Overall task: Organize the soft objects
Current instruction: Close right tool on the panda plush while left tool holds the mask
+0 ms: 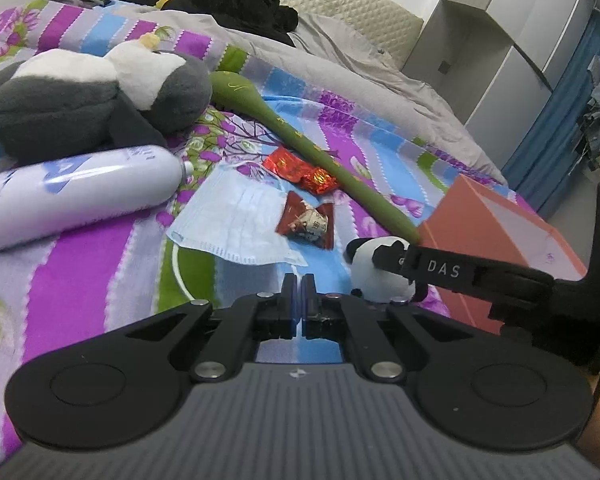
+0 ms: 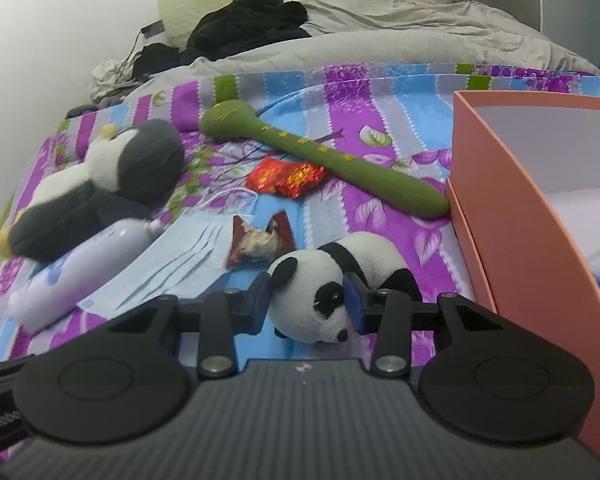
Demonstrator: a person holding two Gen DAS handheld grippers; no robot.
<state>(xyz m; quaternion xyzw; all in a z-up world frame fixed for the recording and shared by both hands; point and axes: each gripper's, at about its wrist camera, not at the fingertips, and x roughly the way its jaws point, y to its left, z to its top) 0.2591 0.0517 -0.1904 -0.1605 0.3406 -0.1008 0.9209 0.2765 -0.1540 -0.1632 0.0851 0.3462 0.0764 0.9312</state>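
A small plush panda (image 2: 320, 280) lies on the striped bedspread; it also shows in the left wrist view (image 1: 380, 276). My right gripper (image 2: 306, 304) is closed on the panda's head, one pad on each side. My left gripper (image 1: 299, 300) is shut and empty, just left of the panda. A large plush penguin (image 1: 88, 96) lies at the left, also in the right wrist view (image 2: 100, 188). A long green soft club (image 1: 300, 136) lies diagonally, its end at the pink box (image 2: 520, 220); it also shows in the right wrist view (image 2: 320, 156).
A white spray bottle (image 1: 68, 192), a blue face mask (image 1: 236, 224), red snack wrappers (image 1: 300, 172) and a dark red wrapper (image 1: 308, 222) lie on the bed. A grey blanket and black clothes (image 1: 236, 0) lie behind. The pink box (image 1: 496, 232) stands at the right.
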